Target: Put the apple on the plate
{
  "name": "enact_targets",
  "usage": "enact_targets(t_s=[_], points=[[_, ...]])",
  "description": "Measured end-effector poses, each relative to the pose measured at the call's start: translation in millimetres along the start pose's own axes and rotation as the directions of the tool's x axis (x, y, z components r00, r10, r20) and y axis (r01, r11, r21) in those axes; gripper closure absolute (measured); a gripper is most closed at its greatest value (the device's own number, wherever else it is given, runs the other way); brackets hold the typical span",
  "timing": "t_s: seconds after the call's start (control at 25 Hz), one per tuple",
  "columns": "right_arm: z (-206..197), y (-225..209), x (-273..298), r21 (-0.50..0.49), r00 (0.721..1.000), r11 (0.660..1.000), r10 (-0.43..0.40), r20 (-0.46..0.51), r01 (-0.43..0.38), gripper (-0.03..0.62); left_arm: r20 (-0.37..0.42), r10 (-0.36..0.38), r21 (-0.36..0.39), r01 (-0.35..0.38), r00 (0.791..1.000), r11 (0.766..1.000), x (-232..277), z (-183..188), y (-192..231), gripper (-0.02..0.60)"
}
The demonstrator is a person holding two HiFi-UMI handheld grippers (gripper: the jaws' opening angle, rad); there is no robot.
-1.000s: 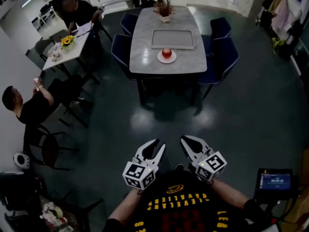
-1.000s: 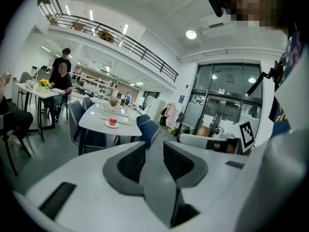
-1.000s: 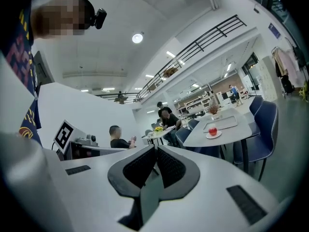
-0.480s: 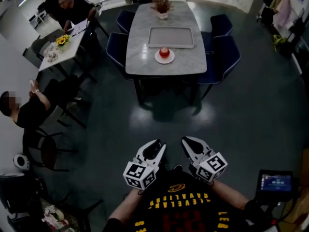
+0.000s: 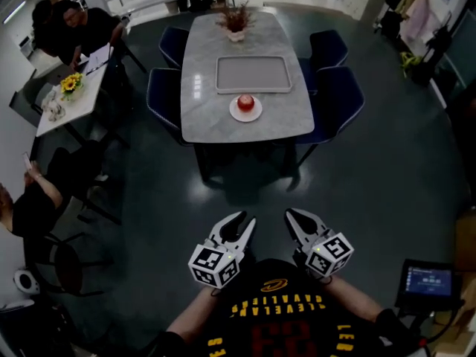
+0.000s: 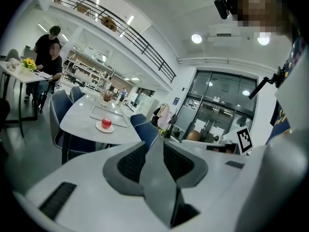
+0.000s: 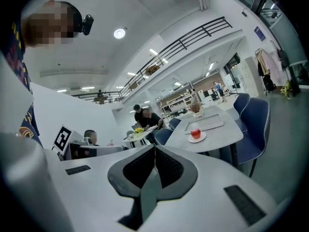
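A red apple (image 5: 245, 102) sits on a small white plate (image 5: 236, 113) on the grey oval table (image 5: 212, 117), well ahead of me across the dark floor. The left gripper view shows the apple (image 6: 106, 123) on the plate (image 6: 100, 128) far off. In the right gripper view the apple (image 7: 195, 133) and plate (image 7: 200, 138) are just as distant. Both grippers are held close to my chest, far short of the table. My left gripper (image 5: 236, 223) has its jaws slightly apart and holds nothing. The right gripper (image 5: 294, 216) has its jaws pressed together, empty.
A grey tray (image 5: 253, 74) lies behind the plate, with a potted plant (image 5: 235, 21) at the table's far end. Blue chairs (image 5: 338, 95) flank the table. People sit at a side table (image 5: 63, 99) on the left. A small screen (image 5: 429, 281) stands at lower right.
The table with the apple has shifted lower and leftward in the head view. Both grippers stay near my chest, jaws unchanged.
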State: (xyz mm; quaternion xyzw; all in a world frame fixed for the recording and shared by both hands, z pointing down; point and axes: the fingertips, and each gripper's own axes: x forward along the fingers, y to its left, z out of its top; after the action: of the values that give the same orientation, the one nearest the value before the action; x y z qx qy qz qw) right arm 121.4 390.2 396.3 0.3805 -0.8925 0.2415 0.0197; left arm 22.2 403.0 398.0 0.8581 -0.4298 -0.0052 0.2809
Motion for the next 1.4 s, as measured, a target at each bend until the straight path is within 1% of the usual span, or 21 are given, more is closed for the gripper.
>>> enact_targets(t_s=[0.24,0.56,0.64,0.76,0.84,1.0,1.12,1.24,1.4], points=[[6,-14,47,0.036,0.998,0.997,-0.066,-0.011,0.067,0.585,0.001,-0.032,-0.054,0.032,0.999,0.998,17,23,53,0.462],[15,-50,89,0.083,0.993,0.990,-0.113,-0.029,0.115,0.585,-0.009,-0.018,-0.123,0.016,1.000,0.992,51,42,107,0.462],[16,-67,101,0.099,0.992,0.987,-0.120,-0.035,0.123,0.585,-0.016,-0.011,-0.158,0.008,1.000,0.987,65,47,123,0.462],[20,-98,122,0.140,0.991,0.982,-0.123,-0.045,0.128,0.585,-0.027,-0.006,-0.228,0.000,1.000,0.974,89,56,148,0.462],[26,-121,138,0.165,0.992,0.979,-0.115,-0.050,0.121,0.585,-0.031,0.006,-0.260,-0.014,1.000,0.965,107,64,165,0.462],[41,-169,178,0.190,0.994,0.977,-0.084,-0.066,0.096,0.585,-0.035,0.052,-0.289,-0.060,0.998,0.955,147,79,201,0.462],[52,-206,206,0.203,0.994,0.977,-0.052,-0.095,0.070,0.585,-0.051,0.053,-0.331,-0.067,0.997,0.941,180,85,221,0.463],[53,-242,227,0.223,0.992,0.974,-0.019,-0.127,0.047,0.585,-0.078,0.043,-0.362,-0.068,0.996,0.930,211,83,234,0.462],[43,-282,254,0.246,0.987,0.969,0.039,-0.158,0.001,0.585,-0.129,0.088,-0.369,-0.130,0.988,0.920,241,67,264,0.462]])
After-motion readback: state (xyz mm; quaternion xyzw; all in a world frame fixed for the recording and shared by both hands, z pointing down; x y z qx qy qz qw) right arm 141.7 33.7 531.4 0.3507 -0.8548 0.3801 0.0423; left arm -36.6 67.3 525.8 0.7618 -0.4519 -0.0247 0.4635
